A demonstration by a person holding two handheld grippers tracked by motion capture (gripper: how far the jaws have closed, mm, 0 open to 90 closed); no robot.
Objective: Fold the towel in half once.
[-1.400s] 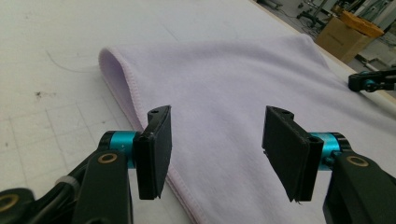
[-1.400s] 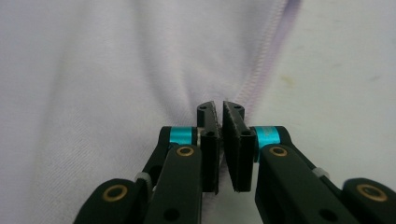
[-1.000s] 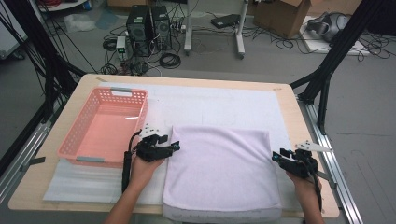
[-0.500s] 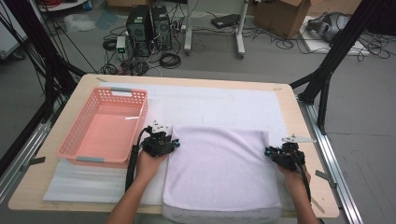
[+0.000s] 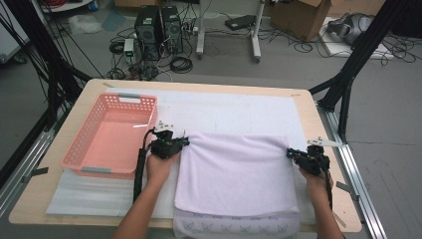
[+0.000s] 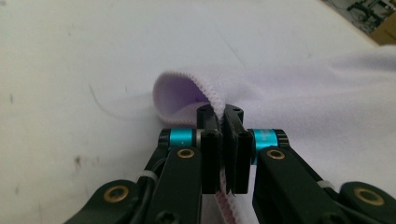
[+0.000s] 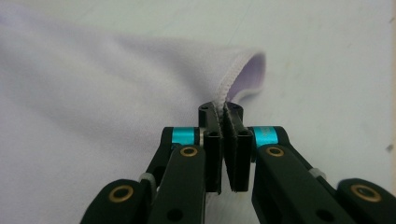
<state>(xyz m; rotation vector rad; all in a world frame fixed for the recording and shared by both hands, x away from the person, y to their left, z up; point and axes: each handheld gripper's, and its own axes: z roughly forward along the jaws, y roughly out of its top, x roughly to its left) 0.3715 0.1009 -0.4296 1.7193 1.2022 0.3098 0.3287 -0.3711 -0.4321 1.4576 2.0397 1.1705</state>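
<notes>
A lavender towel (image 5: pixel 236 174) lies flat on the near half of the table. My left gripper (image 5: pixel 185 141) is at its far left corner. In the left gripper view the jaws (image 6: pixel 222 114) have just been closing and now pinch the stitched hem, which curls up in a small loop past the tips. My right gripper (image 5: pixel 290 153) is at the far right corner. In the right gripper view its jaws (image 7: pixel 222 109) have also just been closing and clamp the hem of the towel (image 7: pixel 93 93), with the corner standing up behind them.
A pink plastic basket (image 5: pixel 79 159) stands empty to the left of my left hand. A white mat (image 5: pixel 224 107) covers the table beyond the towel. A patterned cloth (image 5: pixel 234 226) peeks out under the towel at the front edge. Black frame posts stand at both table sides.
Both hands moved a little away from the person and in to the towel's far corners. Both pairs of jaws went from open to closed on the hem.
</notes>
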